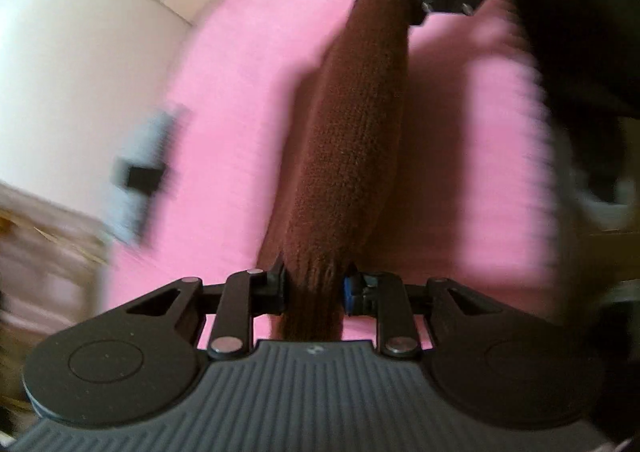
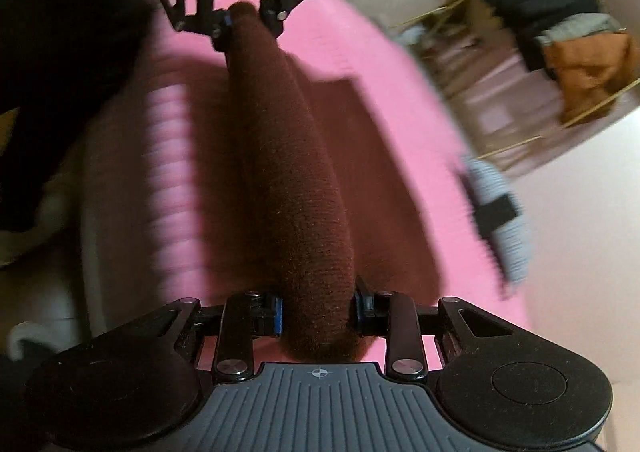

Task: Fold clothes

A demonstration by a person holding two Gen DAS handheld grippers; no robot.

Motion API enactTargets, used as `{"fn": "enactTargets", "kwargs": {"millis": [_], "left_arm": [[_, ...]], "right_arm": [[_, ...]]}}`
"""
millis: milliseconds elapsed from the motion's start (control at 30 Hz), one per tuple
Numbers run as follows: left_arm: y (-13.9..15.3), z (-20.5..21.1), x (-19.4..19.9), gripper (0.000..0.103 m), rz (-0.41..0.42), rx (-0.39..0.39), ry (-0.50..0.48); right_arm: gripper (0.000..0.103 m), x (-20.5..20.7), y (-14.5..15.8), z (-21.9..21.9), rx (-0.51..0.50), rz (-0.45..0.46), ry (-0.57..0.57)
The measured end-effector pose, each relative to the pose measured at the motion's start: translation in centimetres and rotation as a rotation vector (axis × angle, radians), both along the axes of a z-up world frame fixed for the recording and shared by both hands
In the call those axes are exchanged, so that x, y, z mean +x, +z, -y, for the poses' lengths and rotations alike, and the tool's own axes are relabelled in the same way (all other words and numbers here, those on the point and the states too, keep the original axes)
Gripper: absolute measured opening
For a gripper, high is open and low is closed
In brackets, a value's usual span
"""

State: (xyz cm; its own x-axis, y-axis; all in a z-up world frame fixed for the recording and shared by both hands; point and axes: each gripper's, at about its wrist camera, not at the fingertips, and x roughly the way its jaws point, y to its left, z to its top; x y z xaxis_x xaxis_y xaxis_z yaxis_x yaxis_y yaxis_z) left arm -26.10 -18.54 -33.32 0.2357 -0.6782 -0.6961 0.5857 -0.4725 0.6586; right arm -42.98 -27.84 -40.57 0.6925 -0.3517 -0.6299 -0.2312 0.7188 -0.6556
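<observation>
Two tongs stretch brown knit above pink mat.

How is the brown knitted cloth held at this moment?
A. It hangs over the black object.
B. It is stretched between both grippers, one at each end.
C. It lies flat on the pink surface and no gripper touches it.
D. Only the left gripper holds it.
B: the brown knitted cloth runs from the left gripper to the right gripper, pinched at each end above the pink surface.
</observation>
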Motion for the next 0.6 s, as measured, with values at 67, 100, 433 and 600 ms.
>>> {"fn": "enactTargets", "kwargs": {"millis": [67,100,433,600], "left_arm": [[-1.9,-1.8,-1.0,0.023,-0.014,-0.004,0.032],[-2.9,-2.7,-1.4,0.026,-0.021,-0.007,0.047],[-0.4,-7.3,2.5,0.041,-0.366,-0.024,0.3],[2.3,-7.5,7.1,0.044,-0.517,-0.105,0.437]], "right_arm": [[0.038,-0.5,-0.4,0.1,0.001,-0.002,-0.009],[0.048,-0.6,-0.2,0.1,0.003,-0.001,-0.022],[0.061,-5.0,4.6,3.3,0.2,0.08,-0.328],[0.061,-5.2,6.0,8.5,0.288,0.166,-0.569]]}}
